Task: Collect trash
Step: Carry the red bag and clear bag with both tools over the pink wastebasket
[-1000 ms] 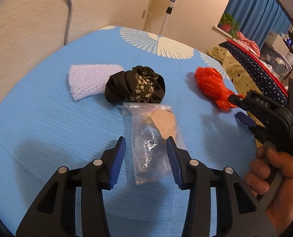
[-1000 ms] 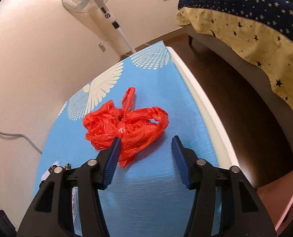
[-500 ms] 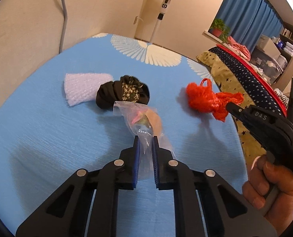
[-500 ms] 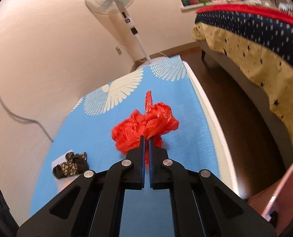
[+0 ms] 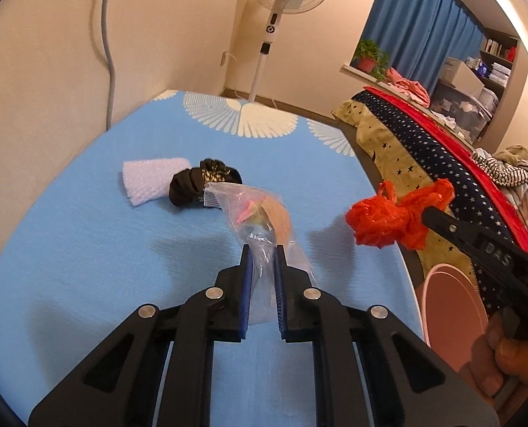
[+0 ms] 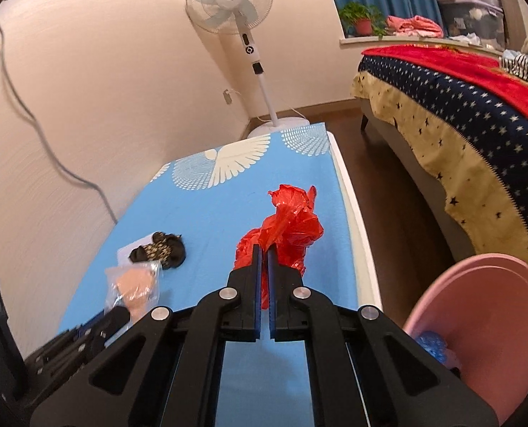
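My left gripper (image 5: 262, 249) is shut on a clear zip bag (image 5: 256, 213) with tan and pink scraps inside, lifted above the blue table (image 5: 85, 249). My right gripper (image 6: 264, 247) is shut on a crumpled red plastic bag (image 6: 288, 227), held above the table's right side; it also shows in the left wrist view (image 5: 388, 217). The clear bag shows in the right wrist view (image 6: 135, 284). A pink bin (image 6: 484, 320) stands on the floor to the right of the table, with something blue inside.
A black patterned cloth (image 5: 203, 181) and a white bubble-wrap piece (image 5: 150, 178) lie on the table's left part. A standing fan (image 6: 242, 35) is beyond the far end. A bed with a star blanket (image 6: 459, 114) is to the right.
Both grippers closed on their bags, then lifted them off the table. The red bag has moved right toward the table edge.
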Action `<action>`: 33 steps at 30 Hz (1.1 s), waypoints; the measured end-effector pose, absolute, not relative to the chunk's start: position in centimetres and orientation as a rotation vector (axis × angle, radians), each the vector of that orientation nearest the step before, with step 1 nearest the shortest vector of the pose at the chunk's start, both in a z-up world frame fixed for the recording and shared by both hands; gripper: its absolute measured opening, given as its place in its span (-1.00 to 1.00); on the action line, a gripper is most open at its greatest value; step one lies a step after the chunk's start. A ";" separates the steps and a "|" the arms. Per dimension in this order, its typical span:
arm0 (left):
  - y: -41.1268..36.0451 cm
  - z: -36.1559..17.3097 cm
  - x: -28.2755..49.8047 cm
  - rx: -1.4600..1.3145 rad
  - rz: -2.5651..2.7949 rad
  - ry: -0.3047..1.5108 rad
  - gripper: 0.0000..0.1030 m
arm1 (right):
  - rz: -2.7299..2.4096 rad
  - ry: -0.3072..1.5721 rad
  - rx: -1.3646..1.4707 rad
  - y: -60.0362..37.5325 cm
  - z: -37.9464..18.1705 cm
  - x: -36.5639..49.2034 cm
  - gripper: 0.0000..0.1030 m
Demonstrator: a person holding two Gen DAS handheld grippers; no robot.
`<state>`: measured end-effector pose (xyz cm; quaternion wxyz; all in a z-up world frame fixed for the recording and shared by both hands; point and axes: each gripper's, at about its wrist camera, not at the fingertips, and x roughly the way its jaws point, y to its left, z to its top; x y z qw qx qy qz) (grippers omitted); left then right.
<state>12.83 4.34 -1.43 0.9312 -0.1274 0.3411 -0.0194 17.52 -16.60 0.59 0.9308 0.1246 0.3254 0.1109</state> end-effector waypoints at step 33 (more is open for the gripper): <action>-1.7 2.7 6.3 -0.178 -0.190 0.620 -0.77 | 0.120 0.534 0.191 -22.5 7.0 3.6 -0.94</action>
